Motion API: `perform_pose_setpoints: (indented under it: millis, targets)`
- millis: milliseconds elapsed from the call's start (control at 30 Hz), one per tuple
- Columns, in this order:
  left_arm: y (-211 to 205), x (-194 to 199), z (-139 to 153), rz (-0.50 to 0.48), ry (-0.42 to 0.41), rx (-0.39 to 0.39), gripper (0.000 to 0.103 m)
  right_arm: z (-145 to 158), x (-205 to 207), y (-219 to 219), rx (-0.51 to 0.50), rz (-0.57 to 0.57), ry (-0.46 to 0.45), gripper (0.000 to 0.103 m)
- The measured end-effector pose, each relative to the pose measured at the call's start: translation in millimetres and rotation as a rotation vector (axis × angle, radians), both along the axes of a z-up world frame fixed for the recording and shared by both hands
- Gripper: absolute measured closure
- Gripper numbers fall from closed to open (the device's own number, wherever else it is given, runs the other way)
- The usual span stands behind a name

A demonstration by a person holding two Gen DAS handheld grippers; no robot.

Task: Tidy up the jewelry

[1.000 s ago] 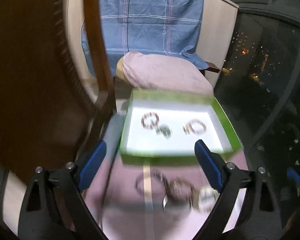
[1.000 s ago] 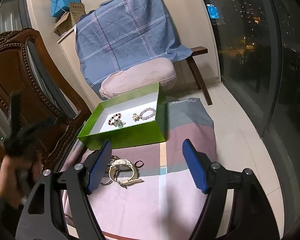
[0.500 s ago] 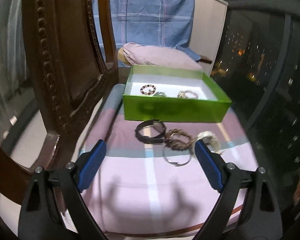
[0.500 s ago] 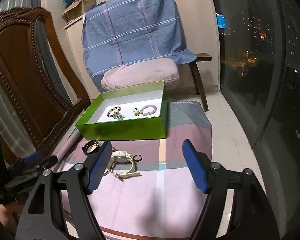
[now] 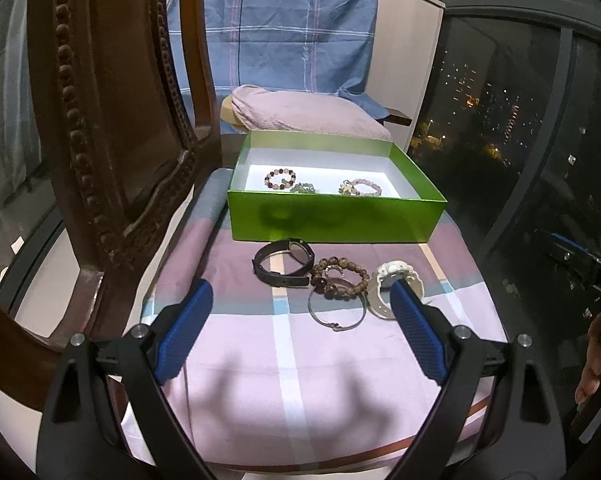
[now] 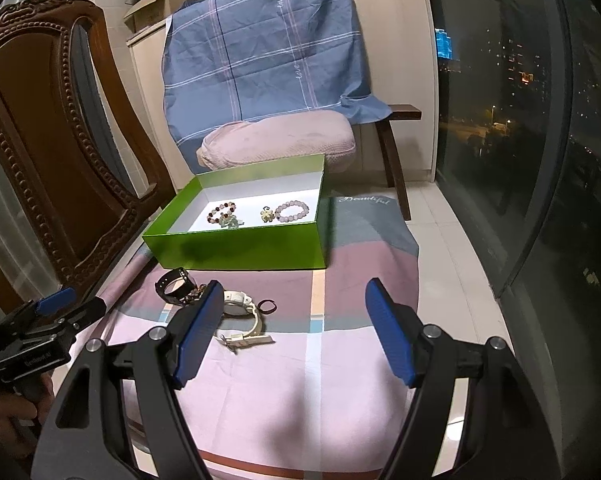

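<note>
— On the striped cloth (image 5: 284, 360), what did we see?

— We saw a green box (image 5: 332, 220) at the far end, with two bead bracelets (image 6: 220, 213) and small charms on its white floor. Just before the box lay a black watch (image 5: 282, 266), a brown bead bracelet (image 5: 340, 280), a thin metal bangle (image 5: 334, 312) and a white watch (image 6: 242, 312), all close together.

— And our tongs?

— We held the left gripper (image 5: 300, 336) and the right gripper (image 6: 296, 332) wide open above the cloth, and both gripped nothing.
</note>
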State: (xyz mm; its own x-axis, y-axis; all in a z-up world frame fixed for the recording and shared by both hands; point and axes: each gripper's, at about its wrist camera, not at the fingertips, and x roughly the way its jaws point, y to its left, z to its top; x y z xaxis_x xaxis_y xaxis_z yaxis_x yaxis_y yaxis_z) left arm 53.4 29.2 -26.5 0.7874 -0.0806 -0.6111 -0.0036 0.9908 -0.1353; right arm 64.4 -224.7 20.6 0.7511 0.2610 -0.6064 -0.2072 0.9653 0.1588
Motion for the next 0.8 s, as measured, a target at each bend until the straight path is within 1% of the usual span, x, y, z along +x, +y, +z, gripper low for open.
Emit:
perform_pose_setpoints:
  millis: [600, 700, 800]
  targets:
    - [-4, 2, -4, -0.014, 0.008, 0.004, 0.014, -4, 3, 2, -0.009, -0.002, 0.013, 0.031]
    - [-3, 2, -5, -0.012, 0.009, 0.001, 0.014, -11, 7, 3, -0.023, -0.006, 0.024, 0.031]
    - [0, 4, -5, -0.004, 0.006, -0.005, 0.014, -30, 22, 9, -0.071, -0.008, 0.081, 0.031]
